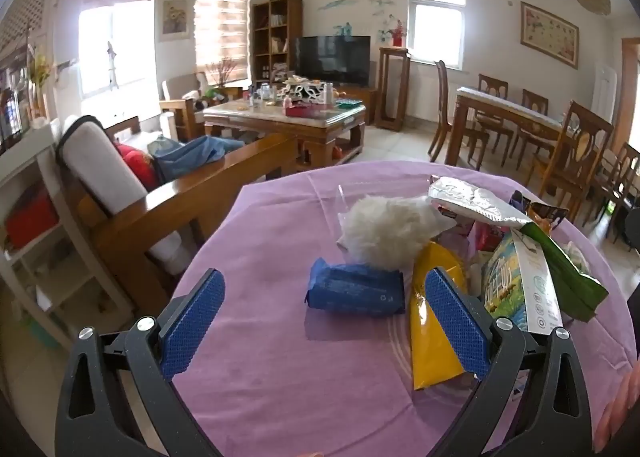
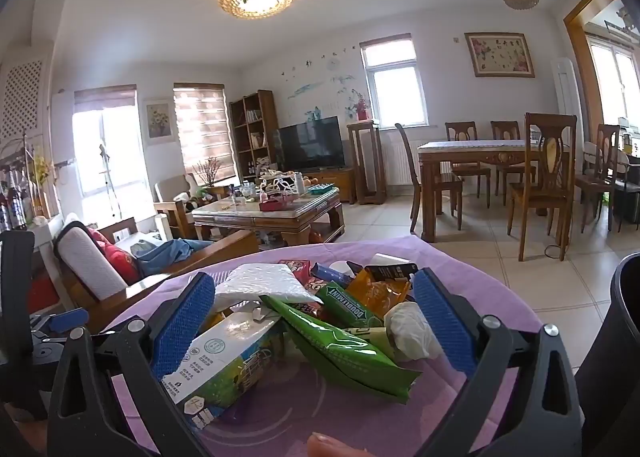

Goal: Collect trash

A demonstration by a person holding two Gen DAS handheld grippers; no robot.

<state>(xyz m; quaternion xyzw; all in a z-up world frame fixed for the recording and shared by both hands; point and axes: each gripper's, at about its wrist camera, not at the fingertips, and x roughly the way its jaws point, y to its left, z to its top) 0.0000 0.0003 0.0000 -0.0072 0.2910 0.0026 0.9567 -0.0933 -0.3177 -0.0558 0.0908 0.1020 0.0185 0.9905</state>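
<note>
Trash: blue tissue pack (image 1: 355,289) lies lengthwise left-right; green wrapper (image 2: 344,345) runs far-left to near-right. Left gripper (image 1: 326,317) and right gripper (image 2: 316,325) gape, empty.

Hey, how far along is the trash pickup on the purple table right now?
Nothing looks collected yet. The left gripper and right gripper are both open and hold nothing. Still on the purple tablecloth: blue tissue pack, yellow wrapper, white fluffy wad, milk carton, green wrapper, gum pack and crumpled tissue. A dark bin stands at the right.
</note>
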